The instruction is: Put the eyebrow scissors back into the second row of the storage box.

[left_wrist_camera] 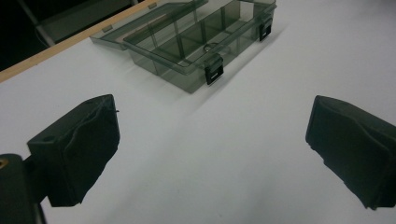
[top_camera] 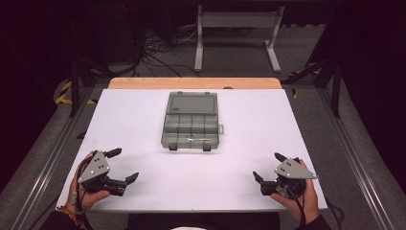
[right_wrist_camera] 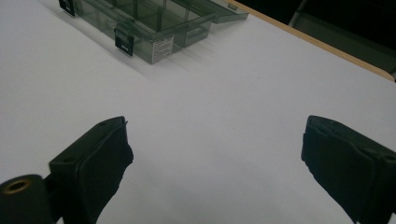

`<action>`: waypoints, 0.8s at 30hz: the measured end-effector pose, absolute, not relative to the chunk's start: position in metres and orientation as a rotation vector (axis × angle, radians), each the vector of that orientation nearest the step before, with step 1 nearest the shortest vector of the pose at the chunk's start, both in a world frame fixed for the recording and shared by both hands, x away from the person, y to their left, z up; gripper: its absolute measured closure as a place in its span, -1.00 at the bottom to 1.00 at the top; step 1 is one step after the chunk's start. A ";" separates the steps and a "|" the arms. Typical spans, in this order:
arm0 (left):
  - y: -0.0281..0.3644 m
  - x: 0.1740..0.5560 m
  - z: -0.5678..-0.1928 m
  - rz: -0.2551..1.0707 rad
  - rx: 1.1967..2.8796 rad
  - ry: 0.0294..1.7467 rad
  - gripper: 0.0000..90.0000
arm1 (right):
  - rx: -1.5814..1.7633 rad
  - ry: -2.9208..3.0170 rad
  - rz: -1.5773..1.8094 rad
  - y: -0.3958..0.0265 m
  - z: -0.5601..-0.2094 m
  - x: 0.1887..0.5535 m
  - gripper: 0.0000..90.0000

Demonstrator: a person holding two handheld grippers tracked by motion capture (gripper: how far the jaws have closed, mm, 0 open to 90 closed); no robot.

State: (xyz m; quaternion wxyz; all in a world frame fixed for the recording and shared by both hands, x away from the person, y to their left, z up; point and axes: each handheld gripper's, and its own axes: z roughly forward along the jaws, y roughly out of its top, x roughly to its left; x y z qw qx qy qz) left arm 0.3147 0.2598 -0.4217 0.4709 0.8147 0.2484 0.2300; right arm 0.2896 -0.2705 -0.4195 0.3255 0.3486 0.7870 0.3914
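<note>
1. The left gripper (top_camera: 122, 165), at seven o'clock, gapes wide, gripping nothing.
2. The right gripper (top_camera: 269, 166), at five o'clock, likewise.
3. The smoky transparent plastic compartment box (top_camera: 190, 122) lies lid-open at twelve o'clock on the white table (top_camera: 249, 139).

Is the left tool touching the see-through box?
Apart. In the high view, the left tool sits near the table's front edge, with bare white table between it and the open box.
</note>
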 end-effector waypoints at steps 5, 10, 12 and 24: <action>0.260 0.313 -0.423 0.563 2.001 0.602 -0.92 | 0.909 2.063 1.025 -0.269 -0.419 0.290 -0.81; 0.262 0.312 -0.423 0.556 1.997 0.611 -0.92 | 0.899 2.069 1.019 -0.265 -0.419 0.290 -0.81; 0.262 0.312 -0.423 0.553 1.996 0.610 -0.92 | 0.895 2.069 1.017 -0.265 -0.419 0.291 -0.81; 0.265 0.310 -0.424 0.564 2.012 0.617 -0.92 | 0.880 2.076 1.019 -0.263 -0.419 0.295 -0.81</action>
